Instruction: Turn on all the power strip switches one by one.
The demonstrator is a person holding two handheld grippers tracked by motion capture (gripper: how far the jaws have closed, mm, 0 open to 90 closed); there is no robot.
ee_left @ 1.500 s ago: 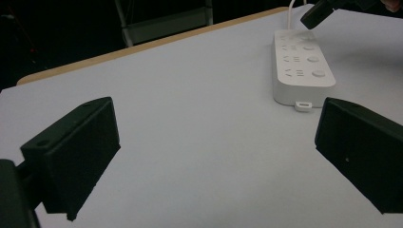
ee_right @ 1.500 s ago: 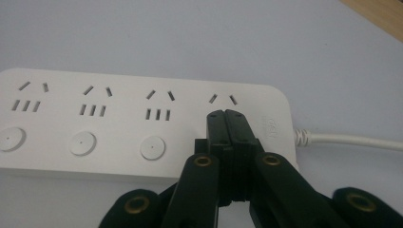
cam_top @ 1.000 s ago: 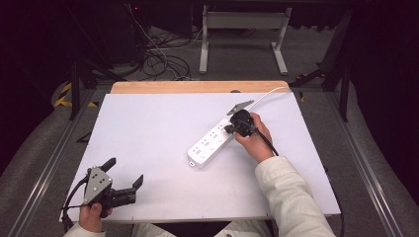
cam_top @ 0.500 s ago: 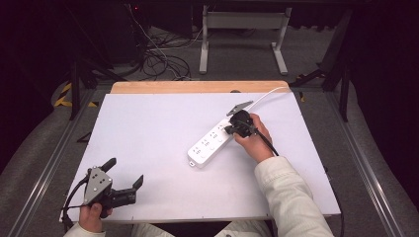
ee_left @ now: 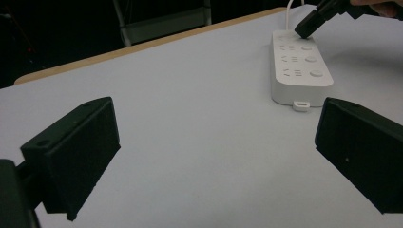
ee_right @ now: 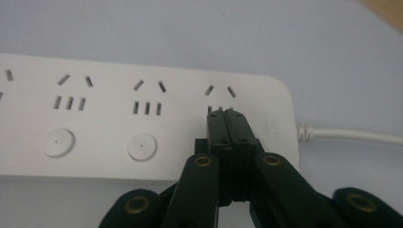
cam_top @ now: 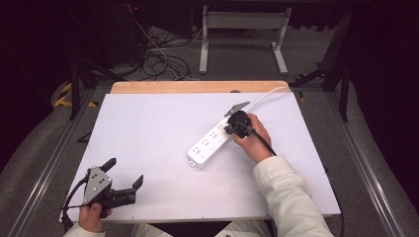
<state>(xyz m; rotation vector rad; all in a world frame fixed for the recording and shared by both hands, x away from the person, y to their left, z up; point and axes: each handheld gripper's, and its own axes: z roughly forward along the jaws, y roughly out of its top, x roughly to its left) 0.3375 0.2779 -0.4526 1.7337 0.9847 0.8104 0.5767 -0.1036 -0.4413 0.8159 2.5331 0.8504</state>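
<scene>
Your right tool, jaws pressed together and holding nothing, presses on the power strip at its cord-end switch (apparently toggling it). Next, lift straight off. Your left tool rests wide open and empty near the desk edge.

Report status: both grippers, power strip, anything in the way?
Left gripper open, idle at near table corner. Right gripper shut, tips on power strip at cord-end switch. Nothing in the way.

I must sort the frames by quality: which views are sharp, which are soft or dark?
High view: evenly lit table, dark surroundings. Left gripper view: near jaws soft, power strip clearer. Right gripper view: the closed right tool is sharp, strip sockets slightly soft.
</scene>
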